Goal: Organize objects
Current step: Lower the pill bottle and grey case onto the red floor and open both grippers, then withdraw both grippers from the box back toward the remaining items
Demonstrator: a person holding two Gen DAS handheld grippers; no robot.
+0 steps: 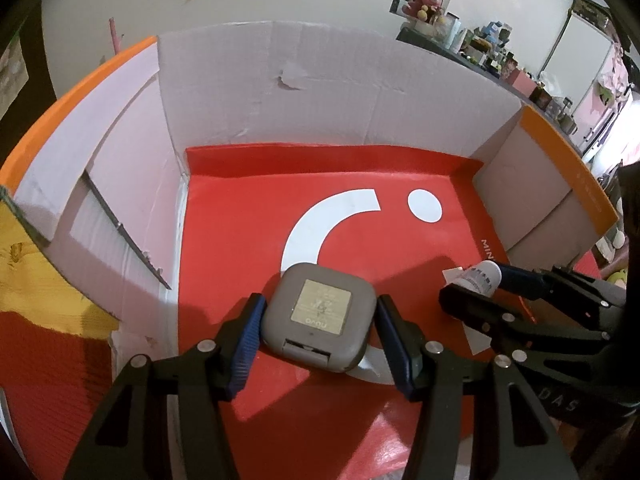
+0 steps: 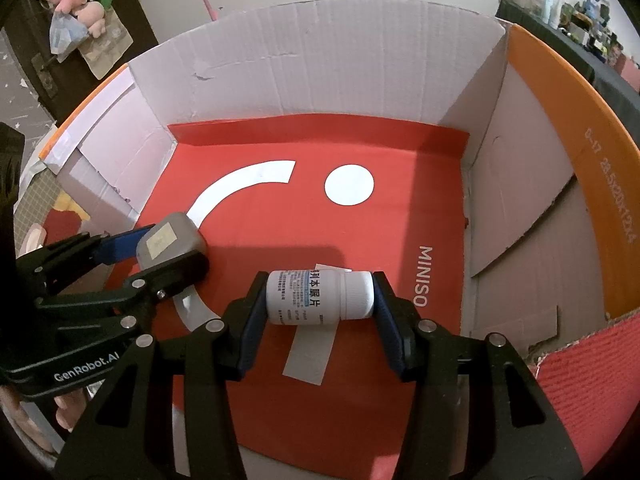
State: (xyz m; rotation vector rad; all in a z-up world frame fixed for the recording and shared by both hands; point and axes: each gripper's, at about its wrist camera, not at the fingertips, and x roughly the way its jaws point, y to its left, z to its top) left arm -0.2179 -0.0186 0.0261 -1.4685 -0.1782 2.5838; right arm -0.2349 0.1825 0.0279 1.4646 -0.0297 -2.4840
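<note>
Open white corrugated cardboard box with orange outer rim (image 1: 328, 92) (image 2: 360, 52): lying beneath both grippers, its floor lined by a red sheet printed with a white arc and dot (image 1: 248, 216) (image 2: 312, 232).

Grey rounded-square plastic case with a beige label (image 1: 318, 322) (image 2: 170, 242): sitting low over the box's red lining, near the left wall; the left gripper (image 1: 320, 332) (image 2: 160, 252) is clenching it, blue pads pressing both sides.

White cylindrical plastic pill bottle with ribbed cap and printed label (image 2: 320, 298) (image 1: 482, 278): lying sideways above the lining, toward the box's right wall; the right gripper (image 2: 320, 300) (image 1: 476, 284) is grasping it end to end, a loose paper strip (image 2: 310, 354) trailing beneath.
</note>
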